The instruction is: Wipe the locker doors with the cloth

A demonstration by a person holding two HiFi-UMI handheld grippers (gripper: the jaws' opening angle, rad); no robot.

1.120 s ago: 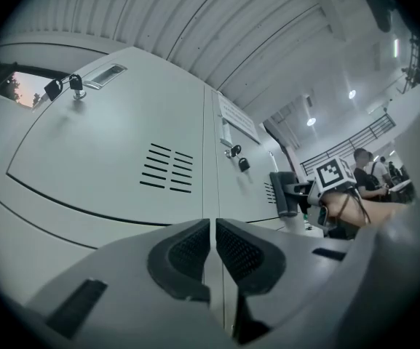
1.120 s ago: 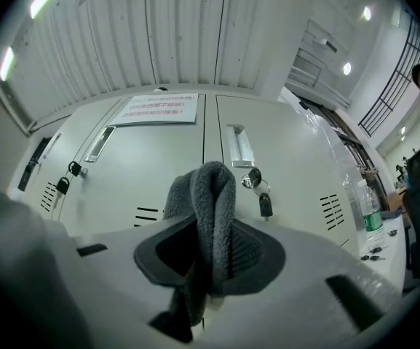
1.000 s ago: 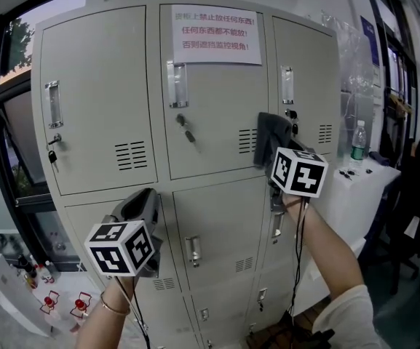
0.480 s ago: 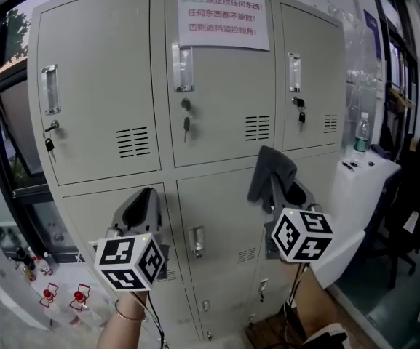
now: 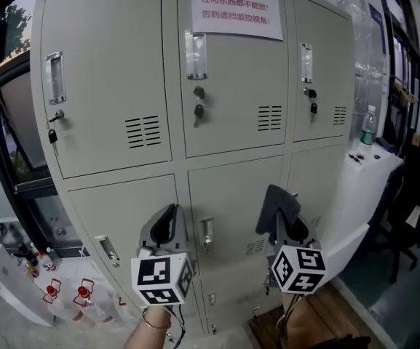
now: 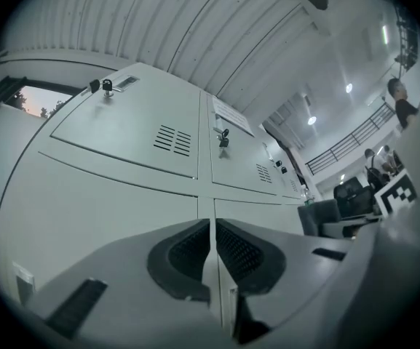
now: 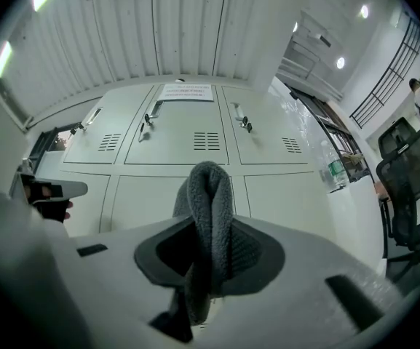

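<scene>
Cloth (image 7: 208, 184) — inside closed right gripper (image 7: 210, 230)

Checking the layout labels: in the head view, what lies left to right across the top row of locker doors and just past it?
Left door handle → left door vent → middle door handle → middle door vent → right door handle → right door vent → water bottle.

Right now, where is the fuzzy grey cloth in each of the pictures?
Head view: the cloth sticks up from the right gripper, low and right of the middle.
Left gripper view: not in it.
Right gripper view: dead centre, pinched between the jaws.
Shared landmark: the paper notice with red print, on the top middle locker door.
</scene>
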